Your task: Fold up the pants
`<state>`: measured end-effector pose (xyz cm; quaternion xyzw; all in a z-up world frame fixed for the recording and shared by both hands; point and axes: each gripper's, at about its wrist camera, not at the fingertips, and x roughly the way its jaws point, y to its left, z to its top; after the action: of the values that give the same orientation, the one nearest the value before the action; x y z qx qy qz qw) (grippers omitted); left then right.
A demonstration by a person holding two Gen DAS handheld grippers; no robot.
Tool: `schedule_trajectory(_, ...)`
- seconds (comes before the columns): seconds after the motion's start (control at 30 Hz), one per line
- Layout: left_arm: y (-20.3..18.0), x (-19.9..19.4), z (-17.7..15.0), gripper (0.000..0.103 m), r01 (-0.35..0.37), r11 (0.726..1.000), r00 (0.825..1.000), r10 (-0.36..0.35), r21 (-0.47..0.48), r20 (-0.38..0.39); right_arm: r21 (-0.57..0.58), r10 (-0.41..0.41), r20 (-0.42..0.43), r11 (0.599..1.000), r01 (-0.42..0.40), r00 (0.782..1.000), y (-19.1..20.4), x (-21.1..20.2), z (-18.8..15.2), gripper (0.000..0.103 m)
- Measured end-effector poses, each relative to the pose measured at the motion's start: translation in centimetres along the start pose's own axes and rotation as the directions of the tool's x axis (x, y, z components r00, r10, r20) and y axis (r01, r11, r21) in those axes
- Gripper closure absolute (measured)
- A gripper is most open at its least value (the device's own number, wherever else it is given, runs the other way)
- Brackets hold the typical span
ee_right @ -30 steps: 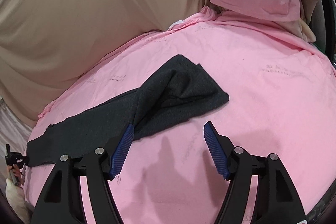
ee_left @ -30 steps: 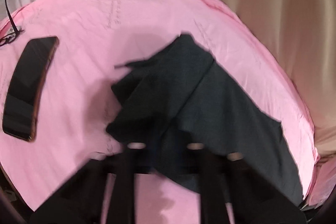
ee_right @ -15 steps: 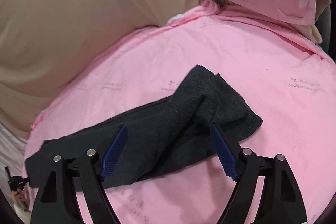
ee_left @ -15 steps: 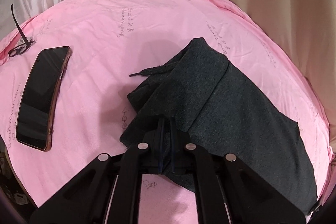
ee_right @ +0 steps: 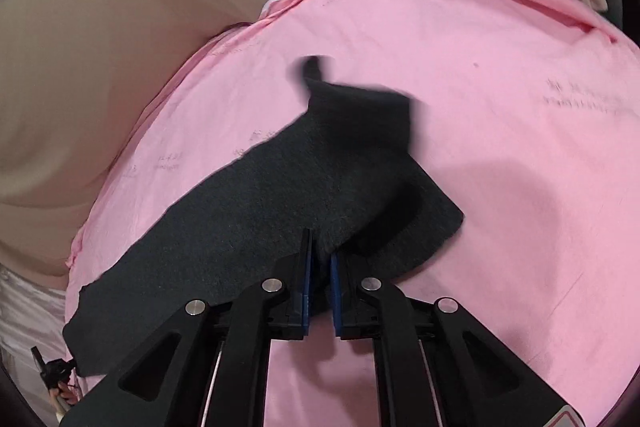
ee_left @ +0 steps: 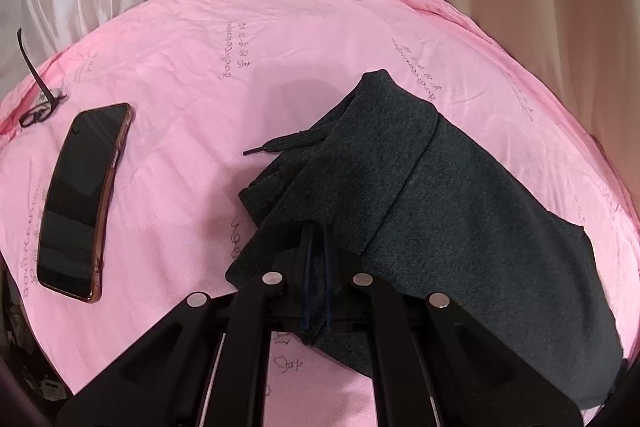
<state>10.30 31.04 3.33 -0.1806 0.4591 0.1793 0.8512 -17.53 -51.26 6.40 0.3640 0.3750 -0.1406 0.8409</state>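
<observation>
Dark pants (ee_left: 420, 195) lie lengthwise across pink sheet (ee_left: 180, 47), btwn both tongs: left gripper (ee_left: 317, 247) clamps waistband end (drawstring side), right gripper (ee_right: 320, 247) closing on opposite end's fabric.

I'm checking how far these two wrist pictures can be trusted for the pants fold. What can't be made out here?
- Left wrist view: the dark grey knit pants run under the left gripper, so the pinched edge is hidden; their lower right end is cut by the lens rim.
- Right wrist view: the pants' far end is motion-blurred; the right gripper, jaws closing on cloth, hides the grip.
- Left wrist view: pink sheet's print is too small to read.
</observation>
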Motion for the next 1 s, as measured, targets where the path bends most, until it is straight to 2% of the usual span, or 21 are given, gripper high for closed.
schedule_trajectory(0.03,-0.1,0.0,0.0,0.099,-0.006,1.0,1.0,0.006,0.003,0.0,0.0,-0.005,0.017,1.0,0.005,1.0,-0.1,-0.5,0.0,0.082)
schedule_trajectory(0.07,-0.2,0.0,0.0,0.099,-0.01,1.0,1.0,0.01,0.007,-0.001,-0.006,-0.005,0.026,1.0,0.006,1.0,-0.2,-0.7,0.1,0.064)
schedule_trajectory(0.1,-0.3,0.0,0.1,0.099,-0.013,1.0,1.0,0.013,0.011,-0.002,-0.011,-0.004,0.036,1.0,0.005,0.999,-0.3,-0.9,0.1,0.052)
schedule_trajectory(0.23,-0.2,0.1,0.3,0.103,-0.017,1.0,1.0,0.017,0.003,0.0,0.023,0.008,0.064,1.0,-0.009,0.998,-1.8,-1.0,-0.3,0.052)
schedule_trajectory(0.3,-0.1,0.0,0.6,0.103,-0.055,0.998,0.998,0.055,0.007,0.008,0.034,0.012,0.08,0.999,-0.015,0.997,-1.0,-1.6,-1.6,0.052)
schedule_trajectory(0.37,0.5,-0.8,1.6,0.103,-0.116,0.993,0.992,0.115,0.015,0.053,0.041,0.03,0.099,0.999,-0.034,0.995,-0.5,-2.1,-2.1,0.052)
schedule_trajectory(0.43,1.8,-1.0,2.6,0.103,-0.117,0.993,0.991,0.117,0.008,0.058,0.035,0.046,0.125,0.998,-0.051,0.991,-0.2,-2.7,-2.9,0.052)
schedule_trajectory(0.5,3.1,-1.2,2.9,0.103,-0.078,0.997,0.996,0.078,-0.005,0.036,0.018,0.041,0.146,0.999,-0.045,0.988,0.3,-3.2,-3.8,0.052)
schedule_trajectory(0.57,4.2,-2.5,2.2,0.101,0.066,0.997,0.998,-0.066,-0.024,0.01,-0.009,0.04,0.154,0.999,-0.039,0.987,1.1,-3.4,-4.4,0.05)
schedule_trajectory(0.6,4.2,-3.0,1.8,0.098,0.094,0.995,0.995,-0.094,-0.022,0.011,-0.022,0.046,0.151,0.999,-0.043,0.987,1.6,-3.4,-4.6,0.048)
schedule_trajectory(0.63,4.4,-3.8,1.1,0.093,0.116,0.993,0.993,-0.116,-0.013,0.01,-0.034,0.05,0.148,0.998,-0.045,0.988,2.0,-3.2,-4.9,0.048)
schedule_trajectory(0.67,4.4,-4.1,0.4,0.06,0.121,0.993,0.993,-0.121,-0.006,0.001,-0.049,0.048,0.142,0.998,-0.041,0.989,2.6,-3.0,-5.2,0.047)
schedule_trajectory(0.7,4.4,-4.3,-0.1,0.014,0.131,0.991,0.991,-0.131,-0.006,-0.013,-0.064,0.045,0.136,0.997,-0.036,0.99,3.1,-2.6,-5.5,0.047)
schedule_trajectory(0.73,4.6,-4.2,-0.7,0.005,0.152,0.988,0.988,-0.152,-0.024,-0.013,-0.087,0.039,0.129,0.996,-0.028,0.991,3.9,-2.3,-5.8,0.047)
schedule_trajectory(0.8,4.9,-3.9,-1.4,0.007,0.151,0.987,0.988,-0.153,-0.063,-0.023,-0.129,0.029,0.12,0.992,-0.014,0.992,5.2,-1.8,-6.3,0.047)
schedule_trajectory(0.83,4.8,-3.5,-1.5,0.007,0.176,0.982,0.984,-0.179,-0.064,-0.028,-0.143,0.031,0.115,0.99,-0.015,0.993,5.8,-1.5,-6.6,0.047)
schedule_trajectory(0.87,4.4,-3.1,-1.6,0.011,0.179,0.982,0.983,-0.181,-0.061,-0.029,-0.15,0.039,0.104,0.988,-0.023,0.994,6.2,-1.2,-6.9,0.047)
schedule_trajectory(0.9,4.0,-2.5,-1.6,0.033,0.179,0.982,0.983,-0.181,-0.055,-0.035,-0.153,0.043,0.097,0.988,-0.028,0.994,6.5,-0.9,-7.1,0.047)
schedule_trajectory(0.97,3.5,-0.7,-1.4,0.068,0.187,0.981,0.977,-0.191,-0.056,-0.091,-0.168,0.031,0.087,0.986,-0.016,0.996,7.1,-0.5,-7.6,0.047)
schedule_trajectory(1.0,3.5,0.1,-1.3,0.071,0.17,0.983,0.978,-0.176,-0.065,-0.112,-0.18,0.018,0.091,0.984,-0.001,0.996,7.4,-0.5,-7.8,0.047)
